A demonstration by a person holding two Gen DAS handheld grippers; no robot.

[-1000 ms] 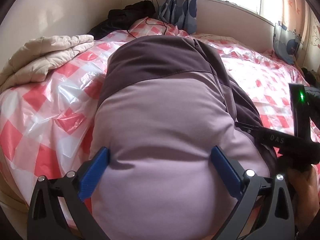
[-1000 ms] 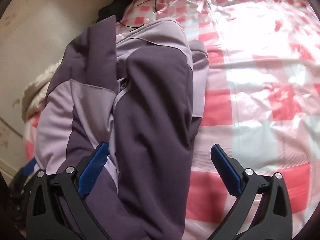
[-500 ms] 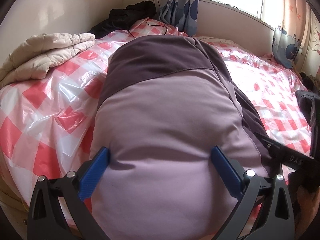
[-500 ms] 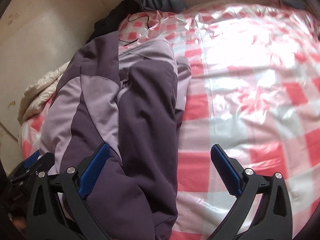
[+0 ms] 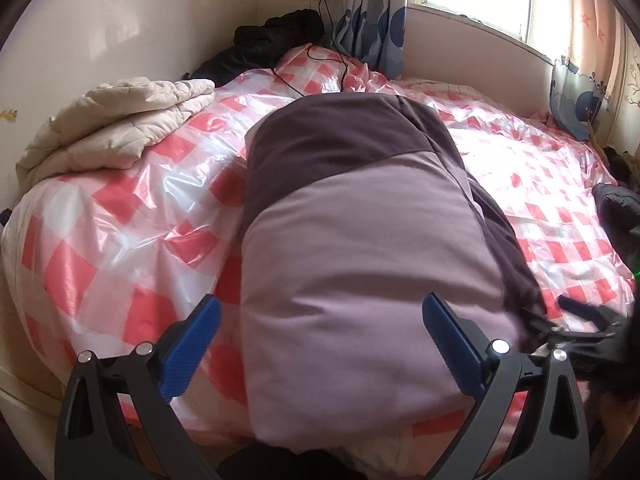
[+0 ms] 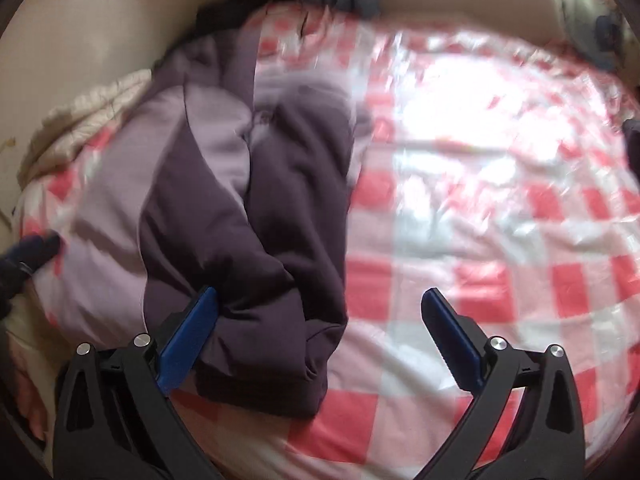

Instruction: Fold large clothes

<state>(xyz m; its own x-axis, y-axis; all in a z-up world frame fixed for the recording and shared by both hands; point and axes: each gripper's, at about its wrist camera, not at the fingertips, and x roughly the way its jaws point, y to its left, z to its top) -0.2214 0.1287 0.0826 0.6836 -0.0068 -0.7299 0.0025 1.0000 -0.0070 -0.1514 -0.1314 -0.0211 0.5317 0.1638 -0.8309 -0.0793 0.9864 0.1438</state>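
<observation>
Two grippers: both stand wide apart and hold nothing.
Cream quilted blanket [image 5: 116, 132]: folded at the far left of the bed, well apart from the work.
Pink-and-white checked plastic bed cover [image 5: 120, 216]: glossy and crinkled; it bears the garment.
Left gripper [image 5: 320, 344]: blue-padded black jaws spread wide, straddling the near lilac end of the garment without pinching it.
Lilac and dark purple padded jacket [image 5: 360, 240]: lies lengthwise on the bed's left half, its near hem at the bed edge, already narrowed into a long strip.
Right gripper [image 6: 320, 324]: jaws wide, empty; its left pad is just beside the dark purple sleeve end [image 6: 272, 352], the right pad over bare cover.
Change, left view: compared with a second ago the camera sits farther back and higher, showing more bed edge; the other tool has dropped low at the right margin.
Change, right view: the sleeve end has come between the jaws, where earlier the jacket body filled the left.
Meaning: judged, lengthwise folds are done; the right tool is lining up on the near end for a crosswise fold.
Hidden: jacket collar, zip and far end are indistinct; the right view is motion-blurred.
Cut off: the near hem drops below the left frame.
</observation>
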